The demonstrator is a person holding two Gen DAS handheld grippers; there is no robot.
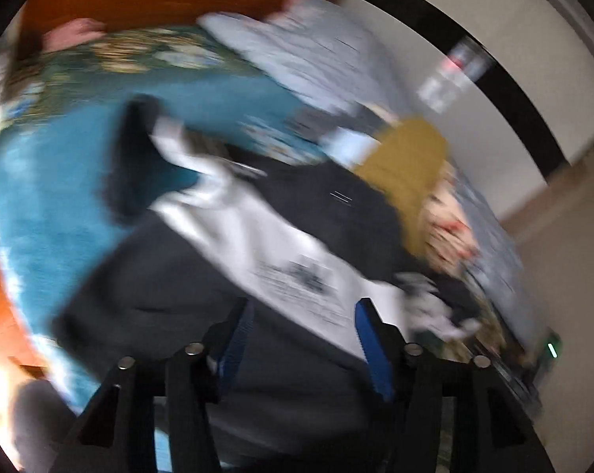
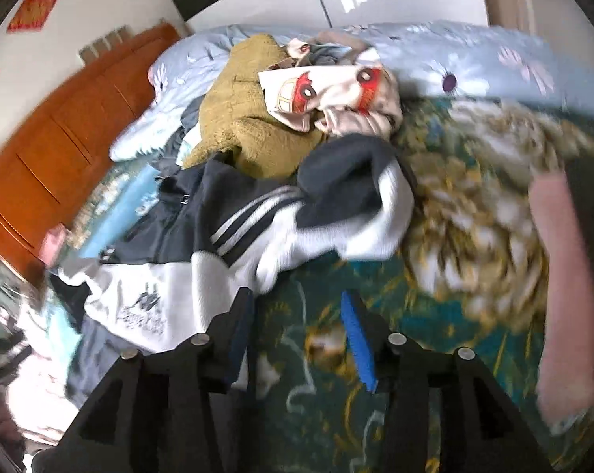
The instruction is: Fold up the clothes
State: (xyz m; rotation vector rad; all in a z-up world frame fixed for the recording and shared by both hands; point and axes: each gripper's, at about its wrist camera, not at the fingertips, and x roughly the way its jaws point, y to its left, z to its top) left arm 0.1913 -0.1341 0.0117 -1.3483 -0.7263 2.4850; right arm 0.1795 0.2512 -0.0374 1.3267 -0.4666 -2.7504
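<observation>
Your navy-and-white striped jacket (image 2: pixel 234 232) lies crumpled across the middle of the bed (image 2: pixel 376 354), against a mustard fleece garment (image 2: pixel 245 126) toward the headboard. Your left gripper (image 1: pixel 305 339) and right gripper (image 2: pixel 297 339) both hold their fingers apart, empty, above the fabric.

Motion blur smears the whole left wrist view: the black print on the navy-and-white track jacket (image 1: pixel 297 276) is unreadable. In the right wrist view, a pink smeared shape (image 2: pixel 565 295) at three o'clock cannot be identified, and the red wall decoration (image 2: pixel 32 12) at ten o'clock is illegible.
</observation>
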